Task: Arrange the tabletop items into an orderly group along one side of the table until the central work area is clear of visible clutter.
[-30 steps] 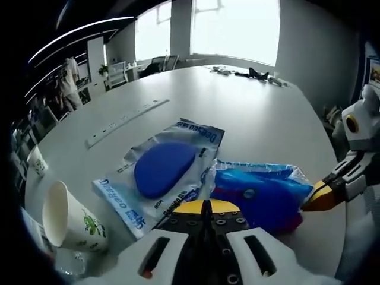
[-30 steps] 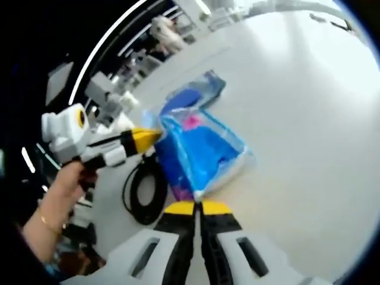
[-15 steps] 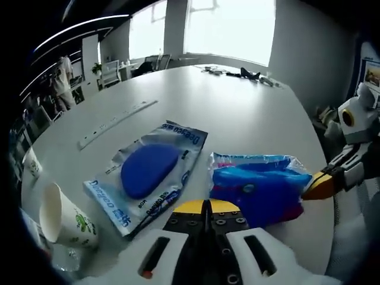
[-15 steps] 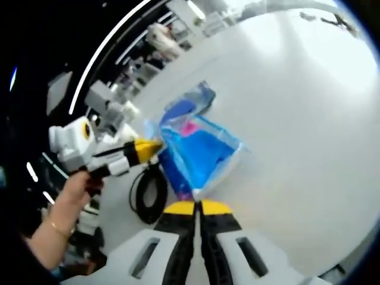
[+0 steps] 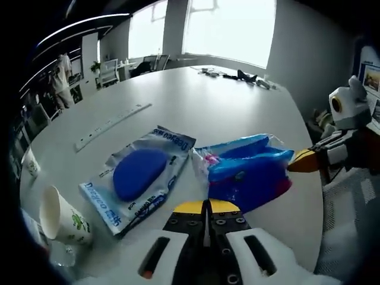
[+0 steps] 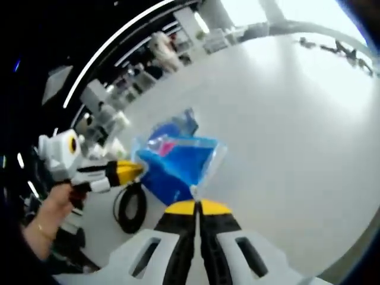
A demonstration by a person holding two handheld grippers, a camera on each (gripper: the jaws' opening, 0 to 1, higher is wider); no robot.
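Note:
A blue plastic bag (image 5: pixel 246 172) with a pink patch lies on the white table (image 5: pixel 225 113), its far edge raised. My right gripper (image 6: pixel 198 206) is shut on a corner of the bag (image 6: pixel 178 163); in the left gripper view it (image 5: pixel 295 160) comes in from the right at the bag's edge. My left gripper (image 5: pixel 206 206) is shut with nothing visible between its jaws, just in front of the bag. A flat packet (image 5: pixel 139 175) holding a blue oval pad lies beside the bag on the left. In the right gripper view a hand (image 6: pixel 50 205) holds the left gripper (image 6: pixel 133 170) beside the bag.
A paper cup (image 5: pixel 59 217) lies on its side at the near left, and another cup (image 5: pixel 29 163) stands further left. A long white strip (image 5: pixel 113 126) lies mid-table. Dark small items (image 5: pixel 237 74) sit at the far edge. A black cable coil (image 6: pixel 127 208) lies near the left gripper.
The blue bag has turned and its far edge has come up in the right gripper's hold. Both cameras have drawn back a little from the table.

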